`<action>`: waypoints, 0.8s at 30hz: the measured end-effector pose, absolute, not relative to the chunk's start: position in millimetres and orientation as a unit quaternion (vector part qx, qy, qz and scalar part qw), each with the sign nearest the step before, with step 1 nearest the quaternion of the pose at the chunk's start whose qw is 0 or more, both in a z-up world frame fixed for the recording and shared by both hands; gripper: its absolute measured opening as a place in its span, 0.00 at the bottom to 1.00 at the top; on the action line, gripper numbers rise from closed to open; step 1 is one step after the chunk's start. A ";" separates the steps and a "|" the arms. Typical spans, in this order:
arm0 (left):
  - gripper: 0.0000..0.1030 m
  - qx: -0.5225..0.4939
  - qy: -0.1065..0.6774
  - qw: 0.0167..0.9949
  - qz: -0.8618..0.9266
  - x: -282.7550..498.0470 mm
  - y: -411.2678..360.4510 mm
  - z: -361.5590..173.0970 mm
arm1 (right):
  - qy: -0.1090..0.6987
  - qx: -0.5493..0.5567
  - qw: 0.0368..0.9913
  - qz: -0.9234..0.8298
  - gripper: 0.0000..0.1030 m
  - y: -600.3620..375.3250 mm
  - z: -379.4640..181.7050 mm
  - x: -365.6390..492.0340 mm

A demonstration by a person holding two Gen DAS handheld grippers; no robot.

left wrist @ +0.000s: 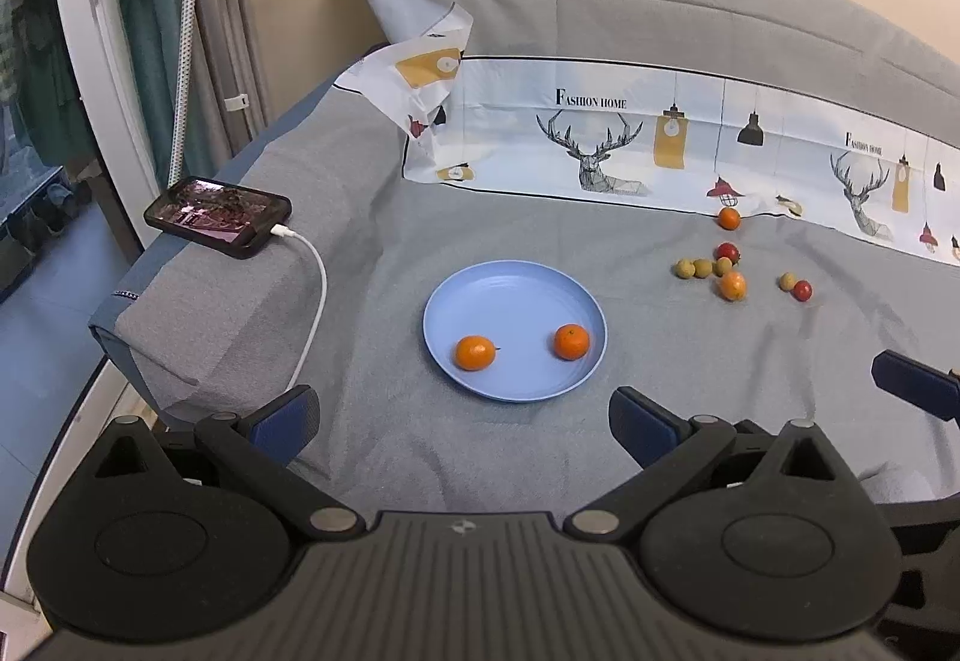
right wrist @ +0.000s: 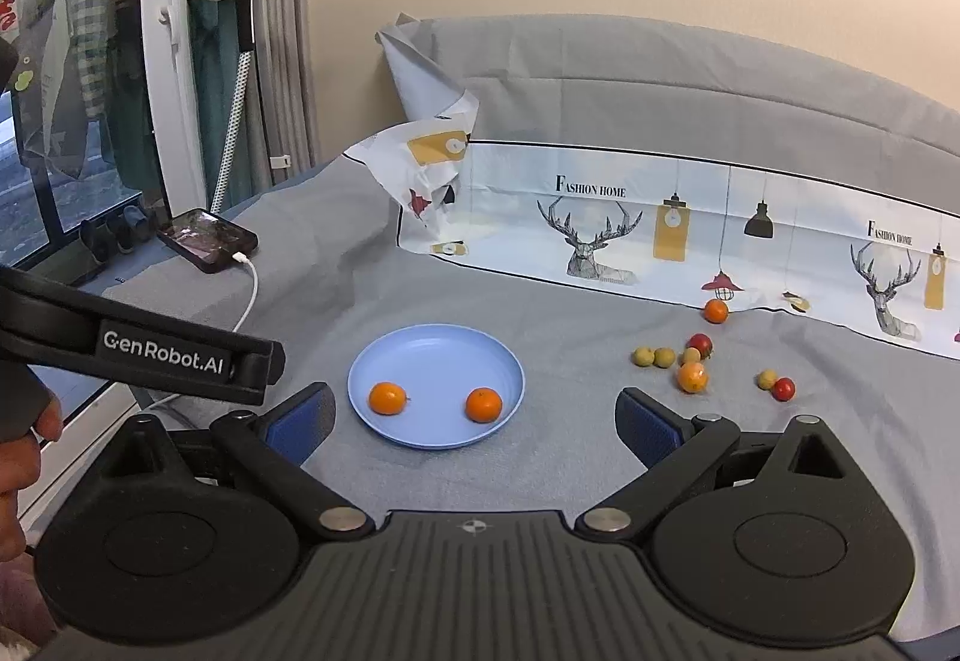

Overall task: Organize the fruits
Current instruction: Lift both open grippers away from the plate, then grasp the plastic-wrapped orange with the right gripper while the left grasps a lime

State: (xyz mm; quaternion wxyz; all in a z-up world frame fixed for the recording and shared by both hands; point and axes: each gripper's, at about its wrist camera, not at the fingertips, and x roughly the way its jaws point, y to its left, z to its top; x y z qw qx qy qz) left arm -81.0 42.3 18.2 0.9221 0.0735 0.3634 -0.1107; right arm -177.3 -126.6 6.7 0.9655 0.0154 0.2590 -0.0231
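Both claws hang empty with their jaws spread wide above the grey cover, short of everything on it. The left gripper [left wrist: 462,421] faces the blue plate [left wrist: 510,283] almost head-on, the plate lying just ahead of its fingertips. Two oranges already sit on that plate, one at the near left [left wrist: 475,352] and one at the near right [left wrist: 571,341], well apart from each other.

The fruit not yet gathered lies loose on the cover to the right of the plate and farther back. From the right gripper [right wrist: 474,427] it sits ahead and off to the right, beyond the right finger. The nearest piece of the cluster is an orange fruit [right wrist: 692,377], with small greenish-yellow fruits [right wrist: 653,357] just beside it to the left and a red fruit [right wrist: 699,344] behind it. A second pair, one greenish [right wrist: 767,378] and one red [right wrist: 783,388], lies a little farther right, touching or nearly so. A lone orange [right wrist: 716,311] rests at the edge of the printed cloth [right wrist: 600,217].

So the right claw is the nearer one, and the reach should go forward and rightward. These fruits look round, so no long axis governs the grip, though at this distance their exact shapes are hard to judge
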 end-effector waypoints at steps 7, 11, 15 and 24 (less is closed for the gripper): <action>1.00 0.064 0.373 0.920 -0.103 -75.9 47.1 15.9 | 0.260 0.015 0.965 -0.023 0.97 -125.8 6.1 -175.1; 1.00 0.058 0.385 0.915 -0.102 -72.2 49.7 12.7 | 0.262 0.016 0.965 -0.023 0.97 -127.2 6.0 -174.7; 1.00 0.040 0.383 0.915 -0.119 -73.7 51.9 13.9 | 0.263 0.018 0.964 -0.024 0.97 -128.6 5.9 -172.8; 1.00 0.072 0.391 0.904 -0.156 -65.9 16.6 6.5 | 0.270 0.044 0.960 -0.060 0.99 -150.8 -2.1 -167.4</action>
